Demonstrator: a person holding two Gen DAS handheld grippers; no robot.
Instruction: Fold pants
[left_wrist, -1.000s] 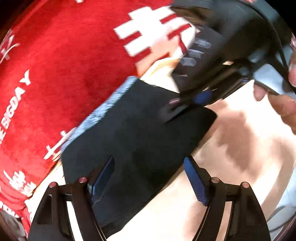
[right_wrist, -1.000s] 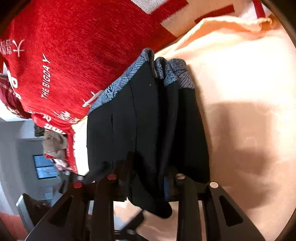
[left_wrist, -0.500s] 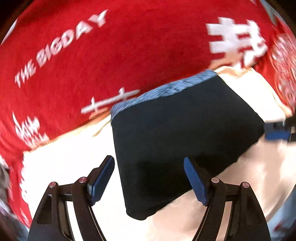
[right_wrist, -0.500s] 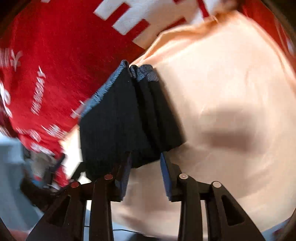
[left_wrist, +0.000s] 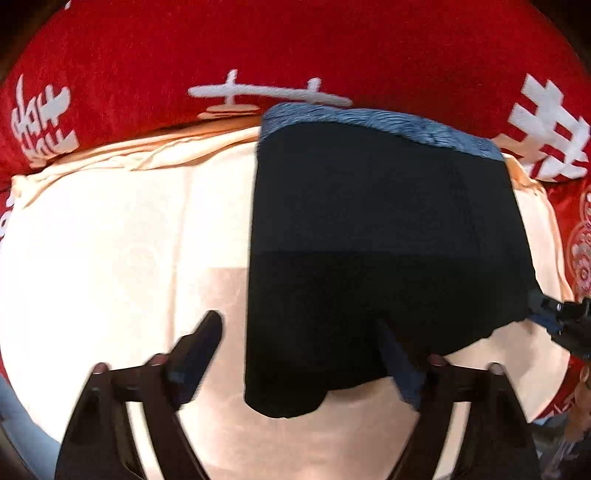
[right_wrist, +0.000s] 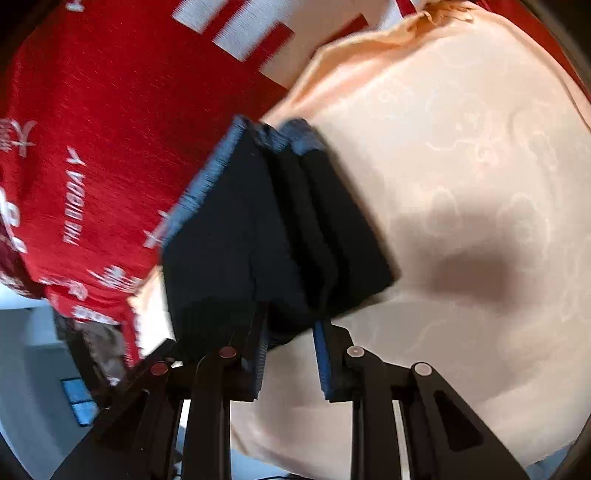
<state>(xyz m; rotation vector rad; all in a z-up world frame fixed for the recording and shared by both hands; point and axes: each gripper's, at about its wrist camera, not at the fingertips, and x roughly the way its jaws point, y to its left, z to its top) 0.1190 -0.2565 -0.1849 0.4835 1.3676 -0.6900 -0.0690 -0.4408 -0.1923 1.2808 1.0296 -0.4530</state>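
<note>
The black pants (left_wrist: 384, 251) with a blue-grey patterned waistband lie folded in a compact stack on the peach cloth (left_wrist: 110, 240). My left gripper (left_wrist: 299, 354) is open, its jaws wide and straddling the stack's near left corner. In the right wrist view the folded layers of the pants (right_wrist: 266, 229) show edge-on. My right gripper (right_wrist: 290, 354) is open with a narrow gap, its fingers at the near edge of the stack, which reaches just between the tips. The right gripper (left_wrist: 569, 325) also shows at the right edge of the left wrist view.
A red blanket (left_wrist: 295, 48) with white lettering lies behind the peach cloth, and it also shows in the right wrist view (right_wrist: 103, 110). A room with a screen (right_wrist: 79, 400) shows at the lower left of the right wrist view.
My right gripper has let go of the pants' edge and opened slightly. My left gripper has swung round to face the stack from the front; the pants now rest flat.
</note>
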